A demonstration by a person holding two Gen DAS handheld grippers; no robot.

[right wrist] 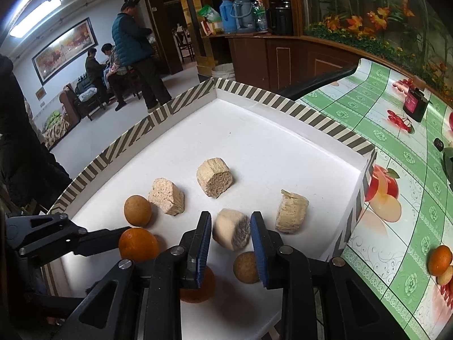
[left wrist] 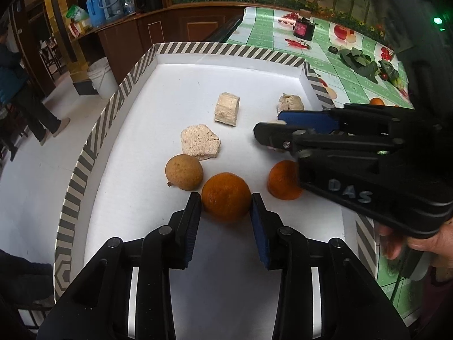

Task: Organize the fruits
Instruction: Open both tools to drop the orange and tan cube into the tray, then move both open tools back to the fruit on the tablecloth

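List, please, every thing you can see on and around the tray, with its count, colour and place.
tray: one, white with striped rim, on the tablecloth
oranges: three, orange, two in the tray, one on the tablecloth
round fruits: two, brown, in the tray
chunks: four, beige, in the tray
tablecloth: one, green
jar: one, dark, pink label, far on the tablecloth
leaves: a bunch, green, on the tablecloth
left hand-held gripper: black, blue pads, around an orange
right hand-held gripper: same colours, around a chunk
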